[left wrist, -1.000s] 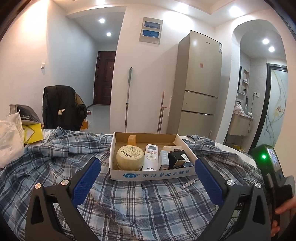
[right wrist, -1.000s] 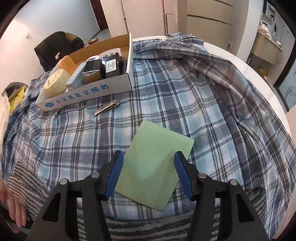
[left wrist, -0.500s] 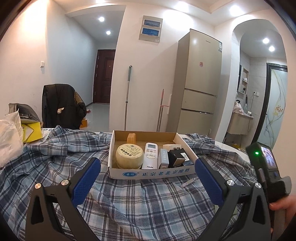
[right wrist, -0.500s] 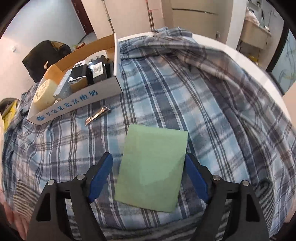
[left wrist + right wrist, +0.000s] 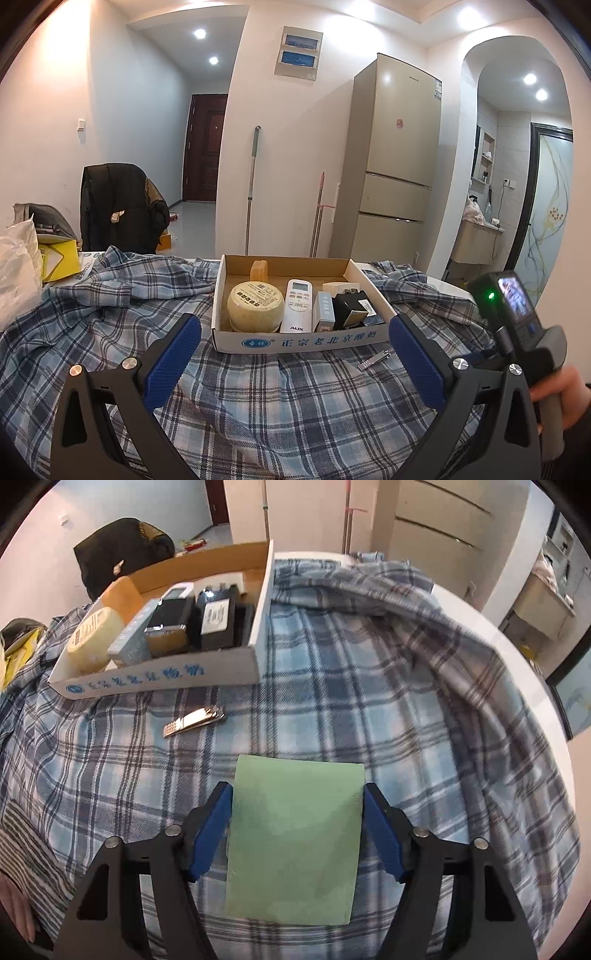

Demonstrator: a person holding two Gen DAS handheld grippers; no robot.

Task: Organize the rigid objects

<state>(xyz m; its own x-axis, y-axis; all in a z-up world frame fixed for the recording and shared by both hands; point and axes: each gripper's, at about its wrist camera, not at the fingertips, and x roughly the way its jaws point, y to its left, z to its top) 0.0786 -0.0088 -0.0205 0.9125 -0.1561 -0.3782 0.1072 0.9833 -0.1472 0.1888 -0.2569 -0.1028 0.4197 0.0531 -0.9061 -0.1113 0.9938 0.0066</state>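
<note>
Plaid cloth (image 5: 369, 709) covers the table across both views; fridge (image 5: 395, 155), dark door and a mop handle stand in the bkgd of the left wrist view.

Left gripper (image 5: 295, 354) sits at the bottom of its frame, jaws wide apart, nothing btwn the blue pads, only cloth under them. Box (image 5: 295, 338) is at frame centre, just beyond the pads. Inside it, left to right: round yellow tub (image 5: 255, 304), white remote (image 5: 298, 304), small pale-blue box (image 5: 324, 308), black items (image 5: 351, 308). An orange block (image 5: 258, 270) stands at the back wall. Nail clipper (image 5: 373, 360) lies on the cloth just in front of the box, lower right of centre. Right gripper's body w/ green light shows at the right edge, a hand under it.

Right gripper (image 5: 297, 830) is at bottom centre of its view, pointing steeply down. Green card (image 5: 295, 838) lies flat on the cloth btwn its pads; jaws are closing, pads right at the card's side edges, left one looks touching, firm grip can't be told. Clipper (image 5: 194, 720) lies up-left of the card, box (image 5: 159, 677) in the upper left beyond it. Part of a hand shows at the lower left edge.
</note>
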